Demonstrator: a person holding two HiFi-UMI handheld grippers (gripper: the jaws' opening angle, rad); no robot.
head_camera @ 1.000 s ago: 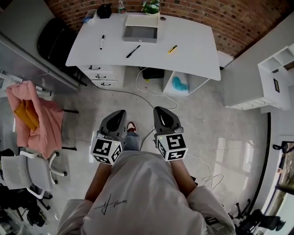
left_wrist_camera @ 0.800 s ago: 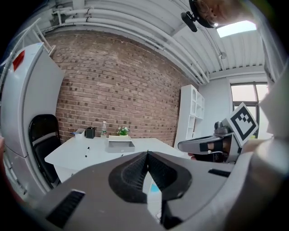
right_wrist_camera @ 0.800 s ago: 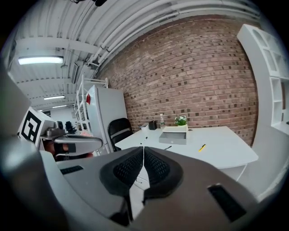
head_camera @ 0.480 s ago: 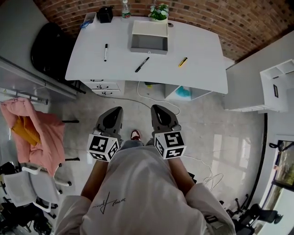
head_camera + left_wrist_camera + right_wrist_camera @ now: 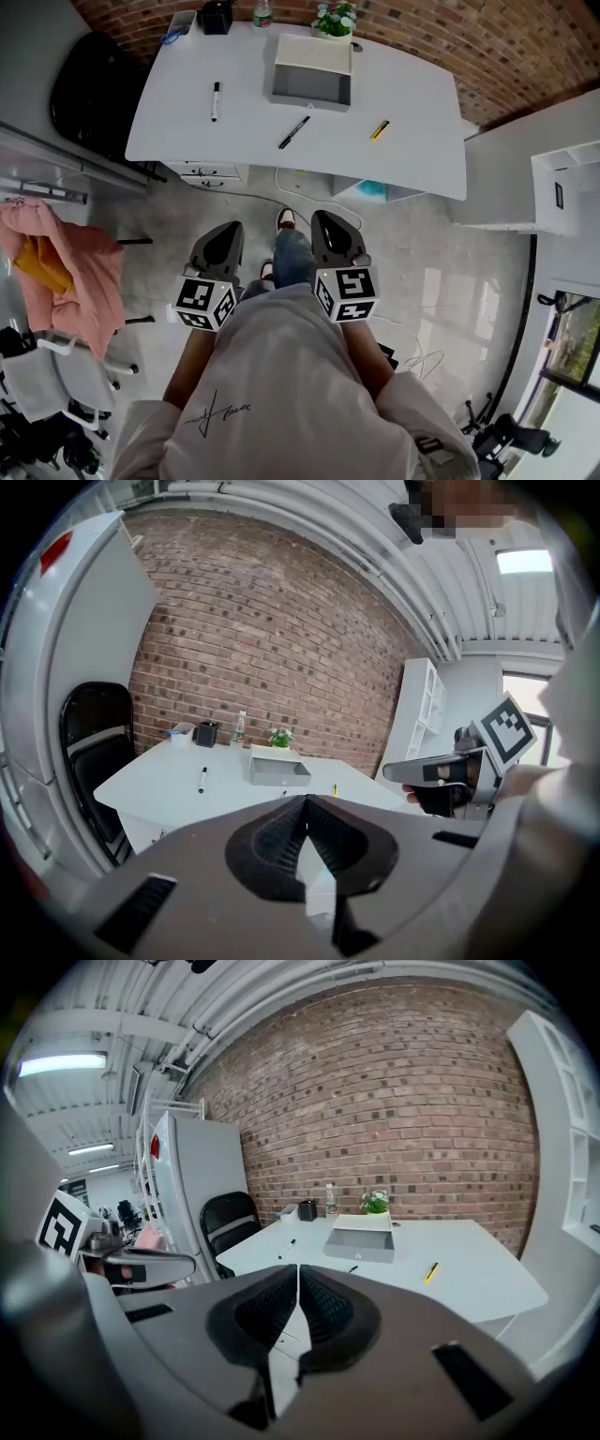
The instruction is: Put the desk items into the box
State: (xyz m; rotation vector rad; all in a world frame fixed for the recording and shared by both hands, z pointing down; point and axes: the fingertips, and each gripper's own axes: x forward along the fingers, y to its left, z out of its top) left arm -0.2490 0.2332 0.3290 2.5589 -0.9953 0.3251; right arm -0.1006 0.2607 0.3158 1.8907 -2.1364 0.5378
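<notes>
**Left gripper** [image 5: 226, 230]: jaws pressed together, nothing between them

**Right gripper** [image 5: 330, 221]: likewise closed and empty; you hold both low in front of you, well short of the desk [image 5: 412, 103]

**Box** [image 5: 311, 89]: open grey tray at the desk's far middle, no item seen in it

**Items outside it:** marker [image 5: 215, 100] to the left, black pen [image 5: 293, 132] just in front of the box, yellow piece [image 5: 379, 130] to the right (too small to name surely)

**Hazards, as judged:**
- A cable [image 5: 309, 202] trails over the floor between you and the desk, so your foot may catch it
- Jaws left closed on arrival would shove a pen, and the round ones would likely roll off the edge
- Thin items pinched off-centre may swivel and drop
</notes>
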